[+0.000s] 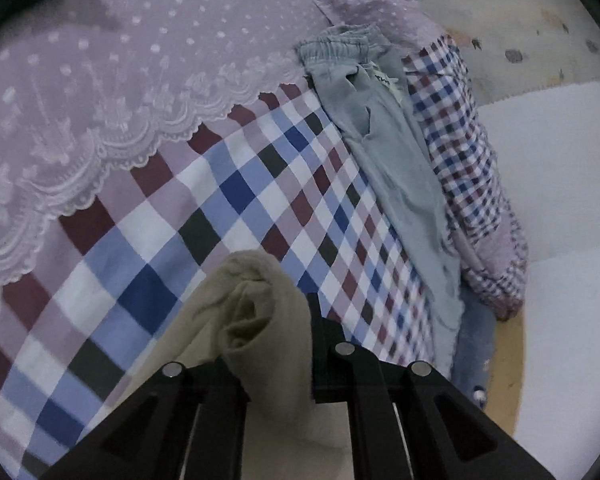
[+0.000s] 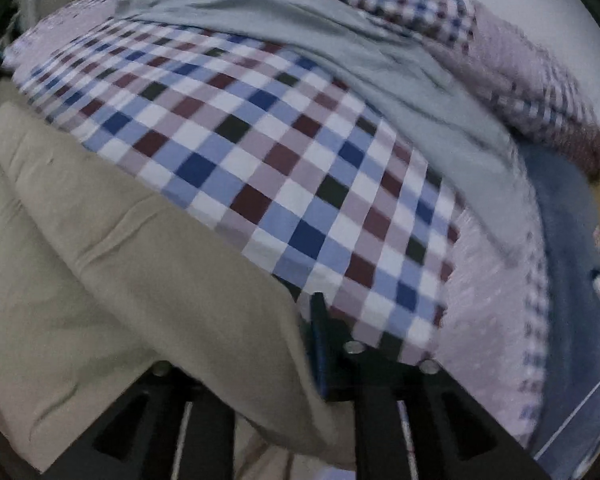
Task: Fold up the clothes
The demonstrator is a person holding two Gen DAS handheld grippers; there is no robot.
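Left gripper (image 1: 274, 344): its black jaws are closed onto a bunched roll of the beige garment (image 1: 256, 308); the cloth fills the gap between them and bulges up past the tips.
Right gripper (image 2: 300, 340): only the right finger (image 2: 320, 344) shows plainly; the beige cloth drapes across the gap and hides the left one, so the jaws look clamped on a fold of it.
Beige garment, left view: soft khaki fabric, rolled into a rumpled tube with a hollow at its end, trailing down and left under the gripper.
Beige garment, right view (image 2: 112, 248): a wide, thick fold with a stitched seam running along it, lying at lower left and overlapping the edge of the checked cloth.
Checked cloth (image 1: 228, 216): squares of blue, maroon, black, white and lilac, spread flat beneath and beyond the beige garment.
Lace-edged cloth (image 1: 112, 92): pale lilac with white dots and a scalloped border, laid over the checked cloth at left.
Grey trousers (image 1: 396, 168): elastic waistband at the far end, lying lengthwise along the right edge of the checked cloth.
Denim piece (image 2: 568, 248): dark blue, just right of the grey trousers.
Small-check cloth (image 1: 472, 184): finer pattern, heaped beyond the trousers.
White surface (image 1: 556, 168): farthest right.
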